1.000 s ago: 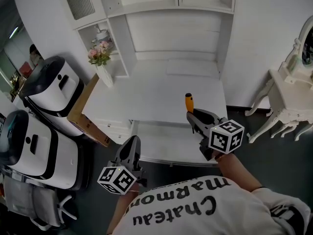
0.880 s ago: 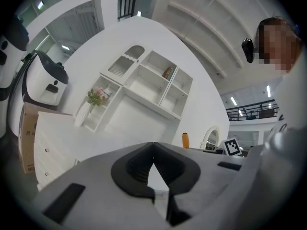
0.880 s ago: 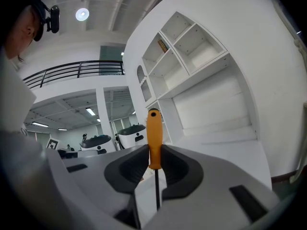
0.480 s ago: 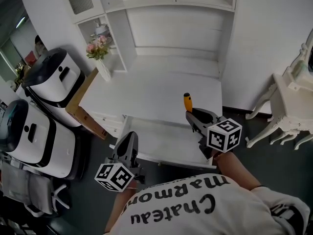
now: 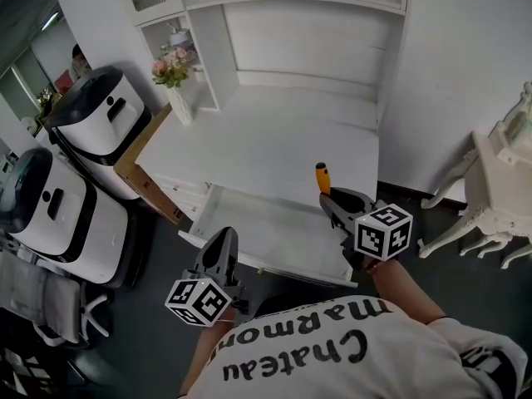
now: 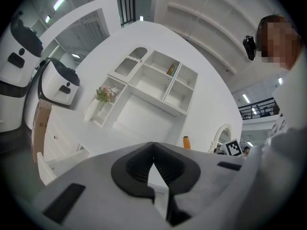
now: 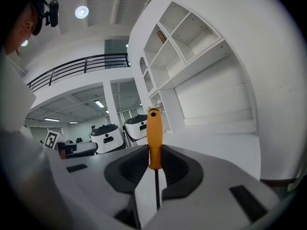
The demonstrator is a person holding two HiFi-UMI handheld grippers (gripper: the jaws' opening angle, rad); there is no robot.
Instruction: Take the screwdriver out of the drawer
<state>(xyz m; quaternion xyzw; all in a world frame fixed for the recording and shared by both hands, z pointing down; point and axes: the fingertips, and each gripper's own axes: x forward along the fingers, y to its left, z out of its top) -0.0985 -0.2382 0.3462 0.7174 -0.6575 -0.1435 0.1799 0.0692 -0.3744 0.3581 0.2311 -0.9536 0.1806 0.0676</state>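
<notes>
Change: both grippers draw back from the desk [image 5: 266, 140] | right gripper [image 5: 331, 199] clamps the orange screwdriver [image 5: 322, 177] upright, over the open drawer's [image 5: 274, 266] right rear corner | left gripper [image 5: 223, 241] closed, empty | the screwdriver seems clear of the drawer.

Left claw [image 6: 153, 145], jaws together (orange-handled screwdriver [image 6: 186, 142] beyond, upright).

Room evenly bright under diffuse overhead light. A round ceiling lamp [image 7: 81, 11] flares in the right gripper view, and strip lights [image 6: 59, 2] flare in the left. White desk top [image 5: 274, 131] close to washed out, floor [image 5: 158, 322] dark (strong contrast, few hard shadows). Both gripper views are fisheye, with black corners and bowed shelf lines. Screwdriver [image 7: 154, 138] sharp, nearest housing slightly soft.
</notes>
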